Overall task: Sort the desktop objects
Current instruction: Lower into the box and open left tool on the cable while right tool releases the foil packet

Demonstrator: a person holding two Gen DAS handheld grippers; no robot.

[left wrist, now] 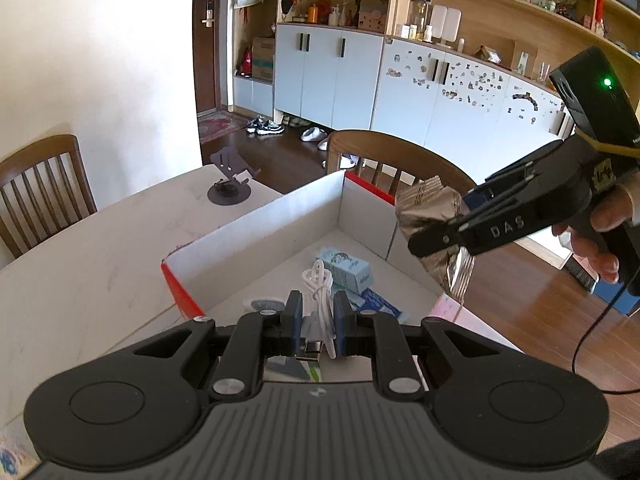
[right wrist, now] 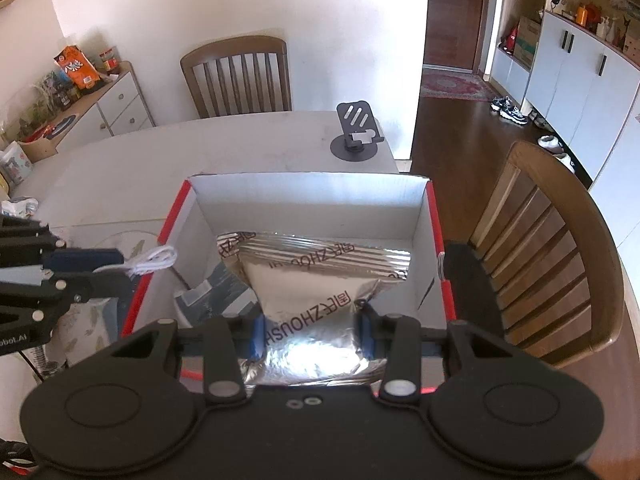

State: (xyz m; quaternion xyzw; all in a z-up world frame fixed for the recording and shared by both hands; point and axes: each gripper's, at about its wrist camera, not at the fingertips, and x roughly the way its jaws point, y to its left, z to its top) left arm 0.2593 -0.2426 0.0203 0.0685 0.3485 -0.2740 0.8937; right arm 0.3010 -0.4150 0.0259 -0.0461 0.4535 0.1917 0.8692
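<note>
Left hand-held gripper: clenched on a bundled white cable, pinched at mid-coil; loops stick out past the tips. In the right-wrist view it hangs just outside the box's left red edge.
Cable handling: prob. light, soft, floppy; loose loops could snag on the box wall. Grip at the tied waist looks right, keeps the coil together.
Box: open cardboard, white inside, red outer edges, sits on the table. Inside: pale blue carton, a darker blue printed pack beside it, something small and round near the left wall, can't tell what.
Right hand-held gripper: grasping a silver foil pouch, pads on its lower sides, pouch above the box opening.
Pouch handling: prob. light, crinkly, slick foil; contents may shift or crush. Sealed ribbed edge is stiffer, better hold than the puffed belly.
Phone stand: black, far table corner, well apart from the box.
</note>
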